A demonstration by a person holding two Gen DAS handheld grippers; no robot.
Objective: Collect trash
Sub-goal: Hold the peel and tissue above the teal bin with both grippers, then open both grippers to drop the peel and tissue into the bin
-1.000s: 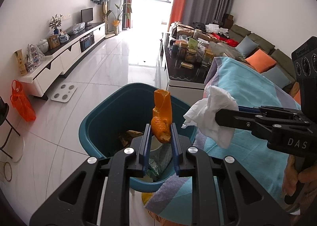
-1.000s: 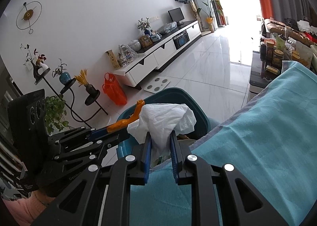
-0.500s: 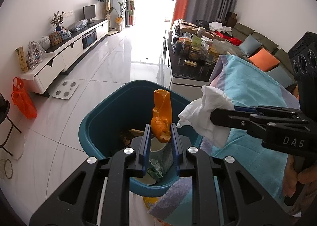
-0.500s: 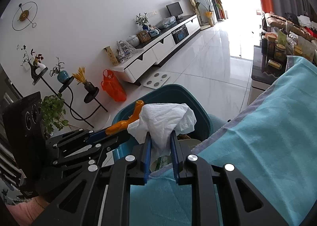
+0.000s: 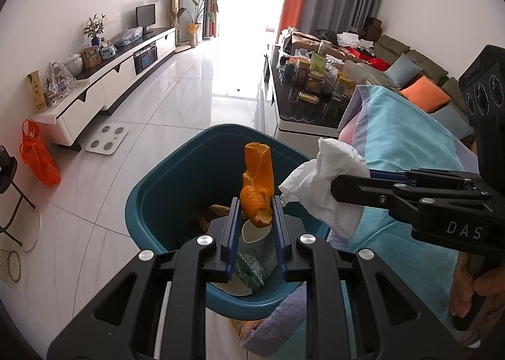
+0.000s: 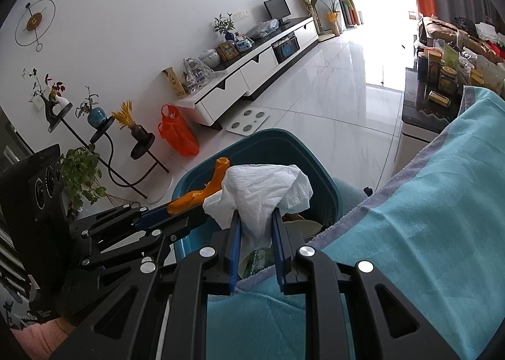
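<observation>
Drop step. My left gripper (image 5: 254, 213) clamps orange peel (image 5: 257, 184), right gripper (image 6: 255, 229) clamps white tissue (image 6: 263, 191), both over teal bin (image 5: 151, 202). Next: open both jaws, 2 pieces fall in.

The right gripper (image 6: 255, 218) pinches a crumpled white tissue (image 6: 263, 194) above a teal bin (image 6: 318, 167). From the left, the left gripper (image 6: 176, 208) holds an orange peel (image 6: 205, 189) touching the tissue. A blue towel (image 6: 426, 218) lies at right.
</observation>
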